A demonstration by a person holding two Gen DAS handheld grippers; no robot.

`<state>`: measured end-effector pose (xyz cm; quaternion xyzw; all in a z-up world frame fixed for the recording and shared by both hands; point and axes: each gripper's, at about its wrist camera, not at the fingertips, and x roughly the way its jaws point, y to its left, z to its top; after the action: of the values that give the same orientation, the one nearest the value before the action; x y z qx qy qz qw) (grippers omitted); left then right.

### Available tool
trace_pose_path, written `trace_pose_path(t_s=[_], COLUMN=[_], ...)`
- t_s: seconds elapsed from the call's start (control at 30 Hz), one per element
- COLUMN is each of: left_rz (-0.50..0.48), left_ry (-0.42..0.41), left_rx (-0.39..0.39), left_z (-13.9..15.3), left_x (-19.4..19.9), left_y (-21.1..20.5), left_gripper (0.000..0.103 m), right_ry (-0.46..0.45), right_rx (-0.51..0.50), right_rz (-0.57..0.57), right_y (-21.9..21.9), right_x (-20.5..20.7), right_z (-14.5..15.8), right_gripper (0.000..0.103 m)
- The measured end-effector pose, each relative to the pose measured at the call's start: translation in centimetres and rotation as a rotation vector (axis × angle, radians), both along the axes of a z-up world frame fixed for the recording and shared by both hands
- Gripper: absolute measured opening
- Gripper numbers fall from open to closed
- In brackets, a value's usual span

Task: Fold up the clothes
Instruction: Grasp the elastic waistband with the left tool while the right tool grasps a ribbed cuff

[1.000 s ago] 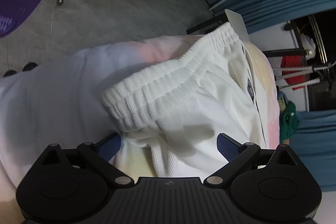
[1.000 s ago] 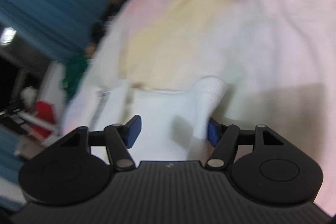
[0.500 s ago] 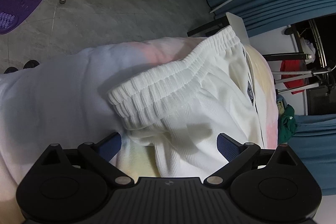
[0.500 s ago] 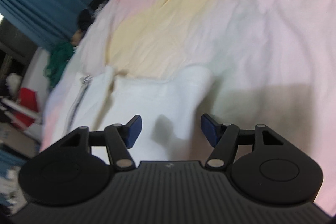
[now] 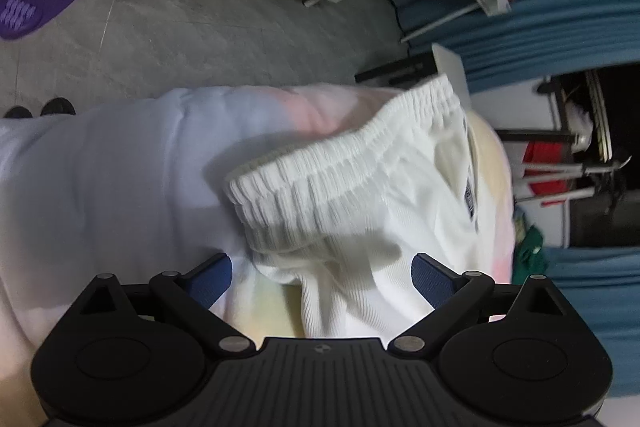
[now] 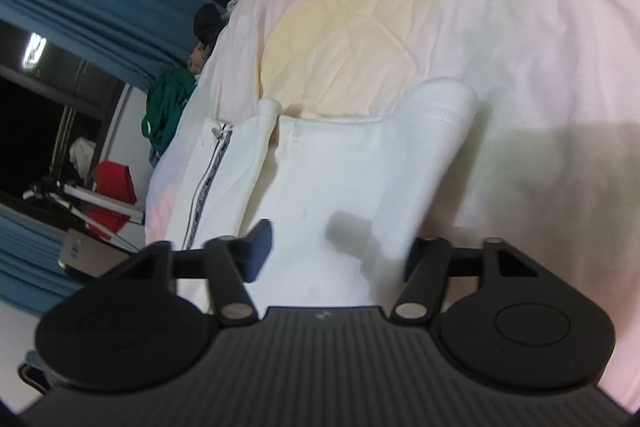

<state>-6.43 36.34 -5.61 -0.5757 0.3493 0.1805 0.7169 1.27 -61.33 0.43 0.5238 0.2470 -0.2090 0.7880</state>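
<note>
white shorts [image 5: 360, 195] are lying on the pastel quilt [image 5: 120, 179], waistband [image 5: 344, 155] near the bed's edge by the floor, leg hems toward the middle. left gripper [image 5: 322, 277] hangs wide open just over the rumpled cloth below the waistband, holding nothing. right gripper [image 6: 336, 247] is spread open too over the leg end, where one side [image 6: 436, 131] is rolled up. guessing each is lined up on an end so the halves can be brought together evenly.
</note>
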Motion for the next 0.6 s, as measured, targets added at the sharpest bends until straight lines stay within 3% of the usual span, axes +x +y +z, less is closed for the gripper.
trace_pose_path(t_s=[0.3,0.43,0.53,0.6], left_rz=[0.010,-0.004,-0.034,-0.044], left_ry=[-0.053,-0.082,-0.142,-0.139], left_rx=[-0.046,-0.012,-0.009,-0.021], left_z=[-0.8,-0.3,-0.1,-0.3], left_x=[0.3,0.5,0.5,0.7], left_y=[0.5,0.2,0.1,0.2], left_gripper=[0.094,0.083,0.083,0.083], right_ry=[0.068,0.040,-0.018,-0.031], right_rx=[-0.044,-0.085,-0.151,-0.202], right_rz=[-0.039,-0.065,-0.082,-0.078], right_y=[-0.5,-0.3,0.2,0.6], right_x=[0.2,-0.3,-0.8,-0.7], right_z=[-0.7,0.3,1.9,2.8], right_gripper=[0.009,0.006,0.005,0.005])
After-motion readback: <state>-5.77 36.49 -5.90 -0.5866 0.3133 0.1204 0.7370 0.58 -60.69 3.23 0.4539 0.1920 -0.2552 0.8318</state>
